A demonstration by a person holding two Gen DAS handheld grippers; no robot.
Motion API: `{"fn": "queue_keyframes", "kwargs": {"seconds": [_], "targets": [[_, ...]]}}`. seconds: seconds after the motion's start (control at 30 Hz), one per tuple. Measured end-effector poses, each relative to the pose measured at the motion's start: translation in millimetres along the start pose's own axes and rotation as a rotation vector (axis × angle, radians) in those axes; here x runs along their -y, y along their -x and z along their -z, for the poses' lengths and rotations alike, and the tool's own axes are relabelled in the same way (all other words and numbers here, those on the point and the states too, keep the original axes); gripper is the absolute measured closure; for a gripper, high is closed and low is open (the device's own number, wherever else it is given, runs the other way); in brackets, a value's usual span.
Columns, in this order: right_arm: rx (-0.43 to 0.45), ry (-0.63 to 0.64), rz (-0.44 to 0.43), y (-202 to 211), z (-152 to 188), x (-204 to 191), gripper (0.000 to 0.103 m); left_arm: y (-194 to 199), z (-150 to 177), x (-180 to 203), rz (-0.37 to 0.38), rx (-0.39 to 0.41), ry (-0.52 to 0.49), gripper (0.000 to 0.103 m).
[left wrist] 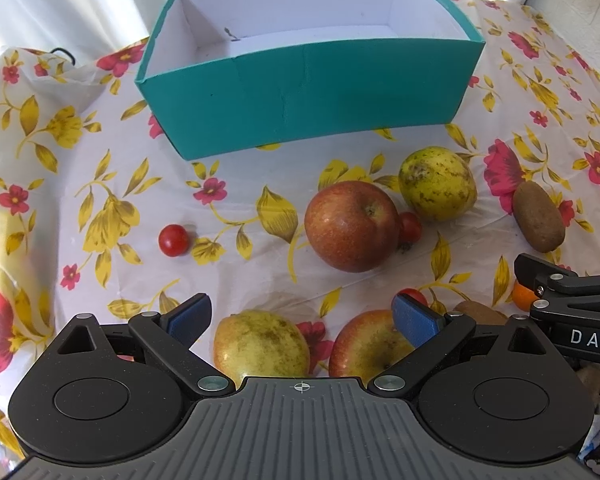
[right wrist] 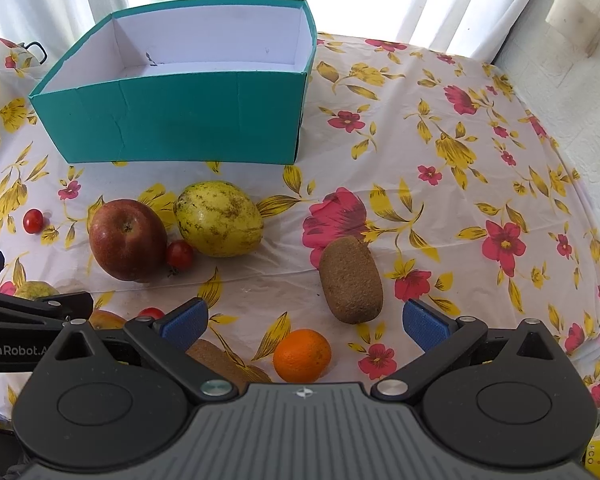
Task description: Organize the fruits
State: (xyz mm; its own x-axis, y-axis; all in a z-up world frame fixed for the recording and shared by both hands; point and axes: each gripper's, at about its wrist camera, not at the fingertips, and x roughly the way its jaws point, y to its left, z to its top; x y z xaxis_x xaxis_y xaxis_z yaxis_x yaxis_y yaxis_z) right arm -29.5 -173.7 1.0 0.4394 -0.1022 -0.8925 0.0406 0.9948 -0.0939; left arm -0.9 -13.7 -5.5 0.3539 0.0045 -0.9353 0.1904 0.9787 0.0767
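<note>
Okay, your left claw point(left wrist: 302, 320) is spread wide and grasps nothing; it hangs over a yellow-green speckled pear point(left wrist: 260, 344) and a red-yellow apple point(left wrist: 366, 346) at the near edge of the tabletop with the flowered plastic cloth point(left wrist: 100, 184). Your right claw point(right wrist: 304, 322) is released too, wide apart, with a small round orange point(right wrist: 302, 355) between its blue pads and a brown fuzzy kiwi point(right wrist: 350, 280) just ahead. Farther in sit a dark red apple point(right wrist: 127, 239), touching a small cherry tomato point(right wrist: 179, 255), and beside them a second speckled yellow pear point(right wrist: 218, 219). Another cherry tomato point(right wrist: 33, 221) lies apart on the left. The teal cardboard box with white inside point(right wrist: 180, 120) stands behind all the fruit, nothing in it.
</note>
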Motion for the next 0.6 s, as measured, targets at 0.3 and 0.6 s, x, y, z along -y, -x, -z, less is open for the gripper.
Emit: {"fn": "queue_keyframes", "kwargs": {"seconds": [0.3,0.6], "targets": [[0.005,0.002,-0.003,1.7,0.7,1.8,0.000,-0.1,-1.4,2.6,0.003,-0.003,-0.001,0.003],[0.020,0.004,-0.015,4.7,-0.3,3.9,0.000,0.1,-0.8,2.7,0.021,0.005,0.004,0.003]]}}
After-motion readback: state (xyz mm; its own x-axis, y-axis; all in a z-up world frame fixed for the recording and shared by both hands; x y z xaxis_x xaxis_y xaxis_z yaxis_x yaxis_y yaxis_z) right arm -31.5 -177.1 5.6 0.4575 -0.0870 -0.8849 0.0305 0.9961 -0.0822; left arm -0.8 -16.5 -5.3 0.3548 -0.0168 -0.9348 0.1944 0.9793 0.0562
